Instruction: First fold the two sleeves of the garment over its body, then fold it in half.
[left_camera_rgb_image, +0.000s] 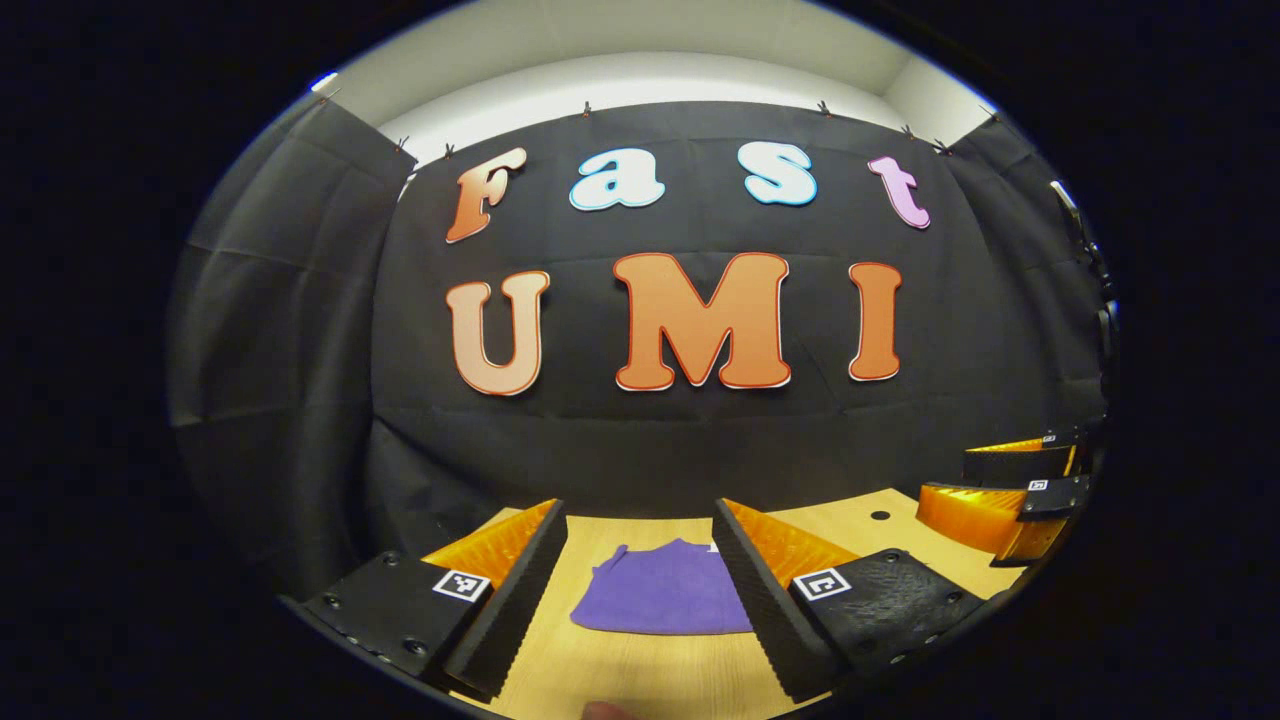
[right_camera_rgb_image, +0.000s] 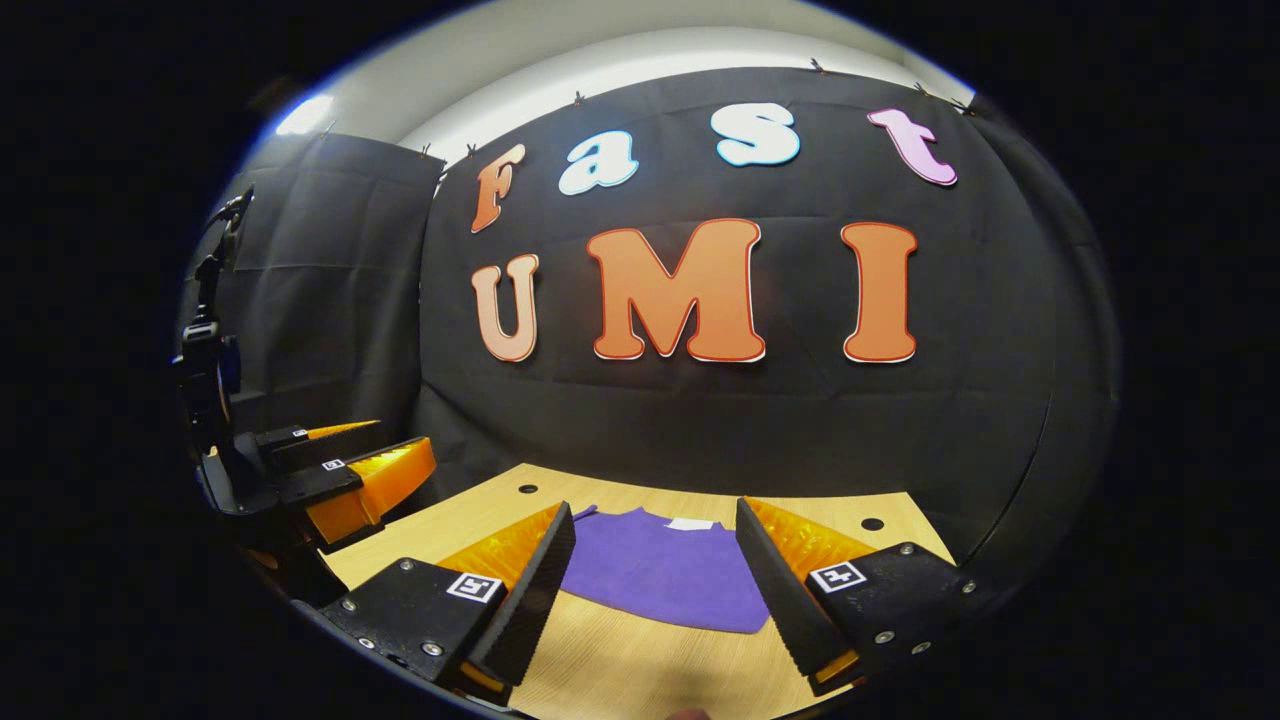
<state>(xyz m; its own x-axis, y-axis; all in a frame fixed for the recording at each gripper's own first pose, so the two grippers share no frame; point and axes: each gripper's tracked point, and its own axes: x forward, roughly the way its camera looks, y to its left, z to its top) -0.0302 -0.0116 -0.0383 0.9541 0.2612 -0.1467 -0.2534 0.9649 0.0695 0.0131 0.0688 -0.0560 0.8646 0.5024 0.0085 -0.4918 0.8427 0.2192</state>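
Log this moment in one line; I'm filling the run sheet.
purple cloth garment: flat on wooden table | left gripper: open, above | right gripper: open, above

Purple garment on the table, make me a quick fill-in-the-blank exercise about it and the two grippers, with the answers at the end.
1. The garment lies flat on a ____ table.
2. The left gripper has its jaws ____, holding nothing.
3. The garment's colour is ____.
4. In the right gripper view, the garment lies between the fingers of the ____ gripper.

Missing words: wooden; open; purple; right
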